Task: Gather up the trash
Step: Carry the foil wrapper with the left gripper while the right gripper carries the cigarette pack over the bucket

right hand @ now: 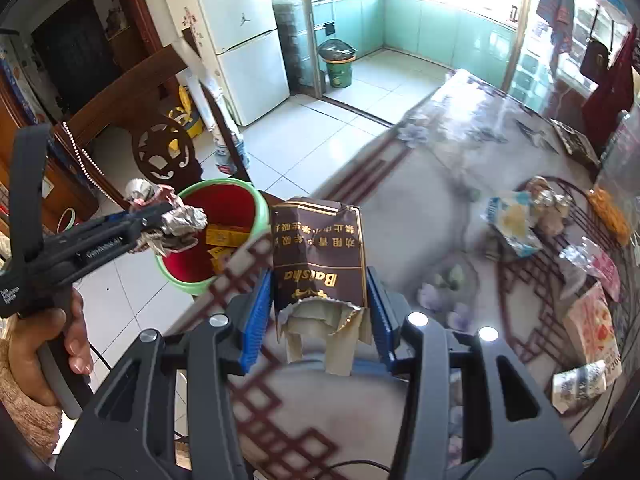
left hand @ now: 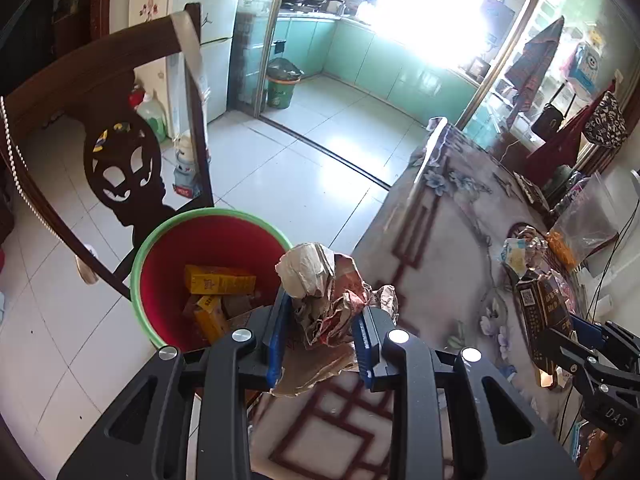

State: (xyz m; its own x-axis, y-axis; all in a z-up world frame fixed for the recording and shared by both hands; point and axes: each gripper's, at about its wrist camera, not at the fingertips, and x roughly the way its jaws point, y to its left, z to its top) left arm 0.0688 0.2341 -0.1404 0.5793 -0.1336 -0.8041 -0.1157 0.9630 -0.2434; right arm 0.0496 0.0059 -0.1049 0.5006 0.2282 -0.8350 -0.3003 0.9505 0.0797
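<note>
At nine o'clock of the table a dark carved wooden chair [left hand: 120,168] stands on the pale tiled floor [left hand: 304,152]. Just beside it, at about seven o'clock of the left wrist view, sits the red bin [left hand: 168,280] with a green rim; yellow boxes [left hand: 220,280] lie inside it. The left gripper [left hand: 324,332] is clamped on a crumpled paper wad [left hand: 324,292], white on top and reddish brown below, its blue pads [left hand: 276,332] pressing both sides. The wad hangs at the table's edge, at three o'clock of the bin's mouth and close to the rim. In the right wrist view a hand [right hand: 76,336] grips that tool's handle at eight o'clock.

The table [right hand: 440,184] wears a floral cloth with dark red line patterns. Over it, the right gripper [right hand: 316,300] is closed on a brown cigarette pack [right hand: 320,256], torn open at its near end with foil lining showing, gold lettering upside down. The pack is at four o'clock of the bin.

Farther right, at two to four o'clock of the pack, loose wrappers [right hand: 516,220] and packets [right hand: 588,328] remain scattered on the cloth.
</note>
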